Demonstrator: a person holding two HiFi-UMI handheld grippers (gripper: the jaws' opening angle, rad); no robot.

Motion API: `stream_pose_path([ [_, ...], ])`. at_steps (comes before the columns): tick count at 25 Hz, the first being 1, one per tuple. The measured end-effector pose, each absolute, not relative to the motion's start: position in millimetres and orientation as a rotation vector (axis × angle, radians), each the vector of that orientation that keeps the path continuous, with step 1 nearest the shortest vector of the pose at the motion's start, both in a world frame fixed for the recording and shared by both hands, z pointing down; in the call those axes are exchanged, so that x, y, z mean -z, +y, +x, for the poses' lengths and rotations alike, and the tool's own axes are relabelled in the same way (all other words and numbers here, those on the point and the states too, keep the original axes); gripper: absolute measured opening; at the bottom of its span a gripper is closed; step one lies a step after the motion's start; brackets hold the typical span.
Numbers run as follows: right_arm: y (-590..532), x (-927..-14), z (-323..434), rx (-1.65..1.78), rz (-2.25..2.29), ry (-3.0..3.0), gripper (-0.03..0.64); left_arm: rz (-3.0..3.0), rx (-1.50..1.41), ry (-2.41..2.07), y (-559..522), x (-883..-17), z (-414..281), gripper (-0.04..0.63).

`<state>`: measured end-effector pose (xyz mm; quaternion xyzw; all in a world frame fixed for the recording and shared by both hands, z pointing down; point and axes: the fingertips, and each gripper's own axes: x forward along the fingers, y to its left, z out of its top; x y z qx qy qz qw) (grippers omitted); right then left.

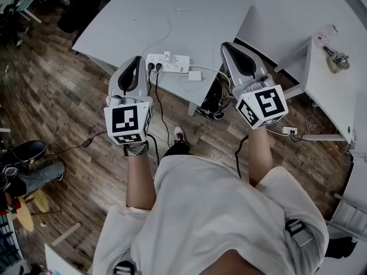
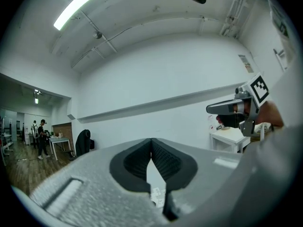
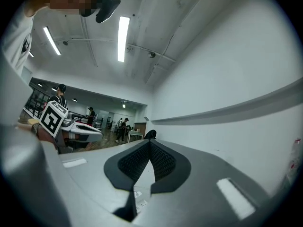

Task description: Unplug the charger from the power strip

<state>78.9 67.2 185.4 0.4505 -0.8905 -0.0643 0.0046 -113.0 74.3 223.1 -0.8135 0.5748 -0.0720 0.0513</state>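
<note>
Left tongs (image 1: 136, 61) and right tongs (image 1: 230, 47), both pinched empty, by grey table (image 1: 189, 16), power strip (image 1: 168, 63), wood floor (image 1: 57, 107)

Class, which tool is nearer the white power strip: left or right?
Left. The left tool is beside the power strip, at its left end; the right tool is farther off to its right.

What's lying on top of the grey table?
A white power strip with black plugs in it, and a white adapter beside it. The left gripper hides part of the table.
</note>
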Motion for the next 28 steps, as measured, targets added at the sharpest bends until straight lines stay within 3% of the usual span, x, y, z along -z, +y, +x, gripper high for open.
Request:
stream_pose_path([
  [13,-32,-198,42,0.18,1.473,-2.721,0.003,-2.548,0.24,1.66,-31,-236,-137,0.002],
  [28,-81,-249,27,0.059,1.41,-2.674,0.003,-2.686,0.369,1.588,-70,-286,-122,0.026],
])
